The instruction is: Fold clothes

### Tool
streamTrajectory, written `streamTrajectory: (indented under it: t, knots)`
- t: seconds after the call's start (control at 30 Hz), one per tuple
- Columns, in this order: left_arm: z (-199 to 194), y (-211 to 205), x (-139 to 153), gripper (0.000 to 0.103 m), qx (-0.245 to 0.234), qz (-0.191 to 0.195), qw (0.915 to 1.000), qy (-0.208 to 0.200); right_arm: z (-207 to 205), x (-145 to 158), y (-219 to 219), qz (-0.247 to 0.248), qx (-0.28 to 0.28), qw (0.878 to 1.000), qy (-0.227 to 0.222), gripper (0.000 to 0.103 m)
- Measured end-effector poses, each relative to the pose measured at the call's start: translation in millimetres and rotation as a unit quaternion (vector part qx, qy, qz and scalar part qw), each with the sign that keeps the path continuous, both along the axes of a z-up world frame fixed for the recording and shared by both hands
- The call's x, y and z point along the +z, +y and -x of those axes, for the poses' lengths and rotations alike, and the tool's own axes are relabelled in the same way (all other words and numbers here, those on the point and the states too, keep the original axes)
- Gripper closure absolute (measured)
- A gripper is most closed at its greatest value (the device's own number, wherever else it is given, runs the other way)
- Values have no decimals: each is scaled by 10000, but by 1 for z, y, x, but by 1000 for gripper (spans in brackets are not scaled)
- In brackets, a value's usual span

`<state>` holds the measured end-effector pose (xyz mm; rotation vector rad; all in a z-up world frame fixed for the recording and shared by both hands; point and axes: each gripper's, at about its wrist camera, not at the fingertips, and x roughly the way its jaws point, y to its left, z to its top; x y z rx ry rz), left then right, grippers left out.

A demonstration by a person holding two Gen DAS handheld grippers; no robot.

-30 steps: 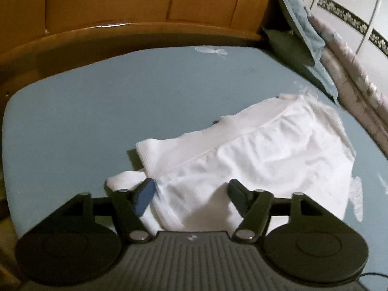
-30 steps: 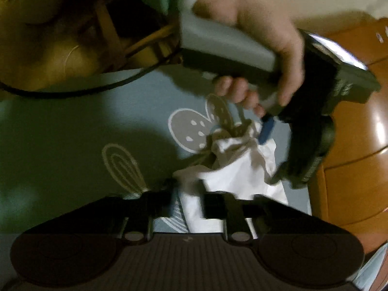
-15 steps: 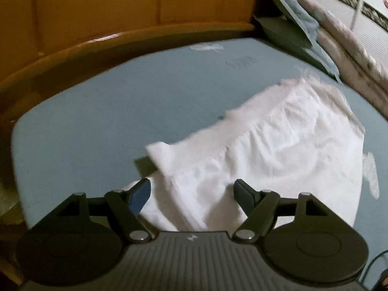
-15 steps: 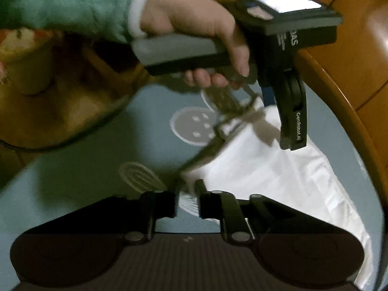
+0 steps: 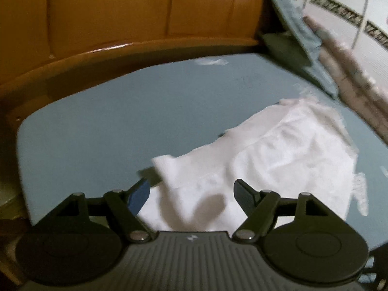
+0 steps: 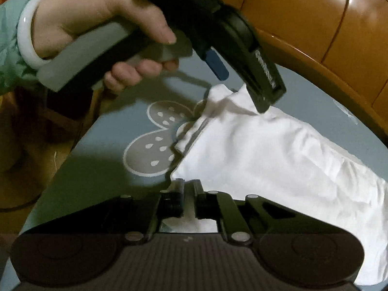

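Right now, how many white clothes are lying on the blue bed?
1. One white garment lies crumpled on the blue sheet, beside the butterfly print, under both grippers. More may be hidden outside these views.

the right hand-held gripper (image 6: 188, 195) sits at the bottom of the view, its jaws a narrow gap apart after opening from shut, with the near edge of the white garment (image 6: 278, 169) showing in the gap; whether the pads press it cannot be told. the garment lies rumpled across the blue bed sheet (image 6: 97, 169), partly covering a grey-and-white butterfly print (image 6: 155, 150). above, a hand (image 6: 109, 31) with a white bangle (image 6: 26, 38) and green sleeve (image 6: 9, 48) grips the left hand-held gripper (image 6: 242, 82), jaws spread wide over the garment's far corner. an orange wooden bed frame (image 6: 327, 31) curves along the right.
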<state>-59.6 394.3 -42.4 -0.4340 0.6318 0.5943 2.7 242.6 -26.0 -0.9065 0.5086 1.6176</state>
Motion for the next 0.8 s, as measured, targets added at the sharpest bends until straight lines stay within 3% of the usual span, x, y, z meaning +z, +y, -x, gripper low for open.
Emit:
streamTrajectory:
  t: [0.1, 0.2, 0.3, 0.37, 0.47, 0.53, 0.6, 0.7, 0.8]
  knots:
    - [-5, -9, 6, 26, -382, -98, 9984, -410, -34, 26, -11, -177, -397, 9982, 409, 68]
    - [-18, -12, 1, 26, -824, 106, 9948, -586, -79, 39, -18, -321, -1140, 9920, 428, 67]
    - [-29, -7, -16, 25, -831, 311, 9957, -272, -134, 38, -21, -444, -2044, 9745, 819, 66]
    - [-31, -4, -23, 24, -862, 277, 9957, -178, -165, 31, -20, -460, -2527, 9618, 951, 57]
    - [-37, -6, -14, 24, -901, 244, 9956, 32, -204, 6, -15, -73, -3283, 9391, 1018, 54]
    - [-38, -11, -2, 24, -926, 120, 9956, -56, -224, 3, -29, -176, -3443, 9270, 1475, 54]
    - [-41, -18, 8, 22, -1108, 34, 9934, -310, -232, 13, -34, -427, -3543, 9223, 1484, 53]
    - [-59, -28, 14, 19, -1530, 203, 9849, -781, -254, 31, -41, -770, -3669, 9144, 1528, 47]
    - [-88, -35, 12, 19, -1846, 352, 9777, -934, -290, 46, -40, -1049, -3854, 9031, 1578, 41]
